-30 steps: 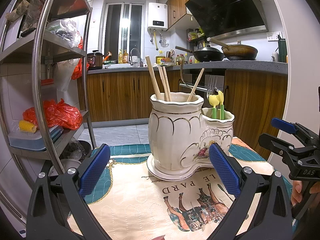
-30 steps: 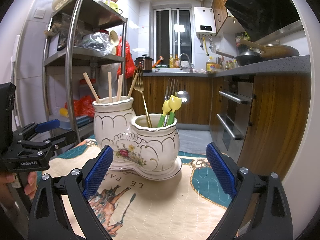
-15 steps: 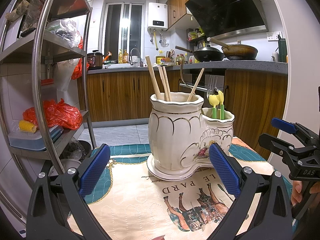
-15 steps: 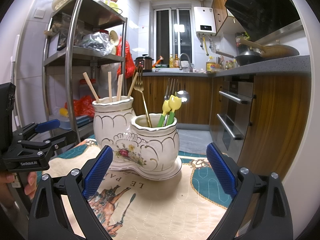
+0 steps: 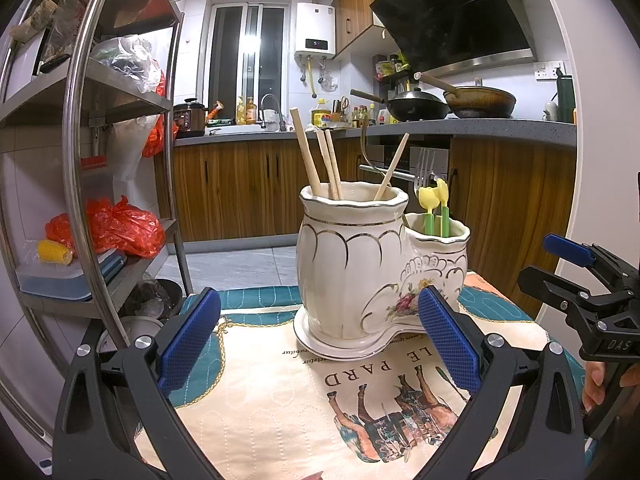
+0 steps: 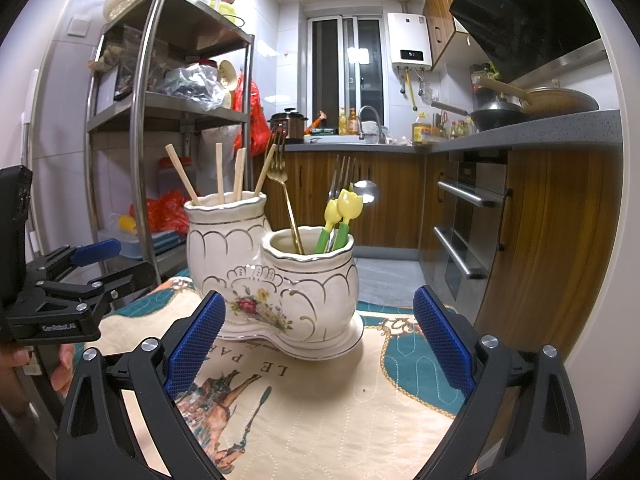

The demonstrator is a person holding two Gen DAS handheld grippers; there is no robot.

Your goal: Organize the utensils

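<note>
With chopsticks (image 5: pixel 316 160) in the tall pot and forks (image 6: pixel 340 176) in the low one of a ceramic holder (image 5: pixel 360 272) just beyond spread, empty fingers (image 5: pixel 188 344) of both grippers: apparently sorted, nothing left loose.

Nothing visibly changes: both the left gripper (image 5: pixel 318 338) and right gripper (image 6: pixel 320 336) remain spread wide, facing the ceramic utensil holder (image 6: pixel 276 276).

Right tongs (image 6: pixel 316 340) gape before the ceramic holder (image 6: pixel 276 280) holding chopsticks (image 6: pixel 224 176).
</note>
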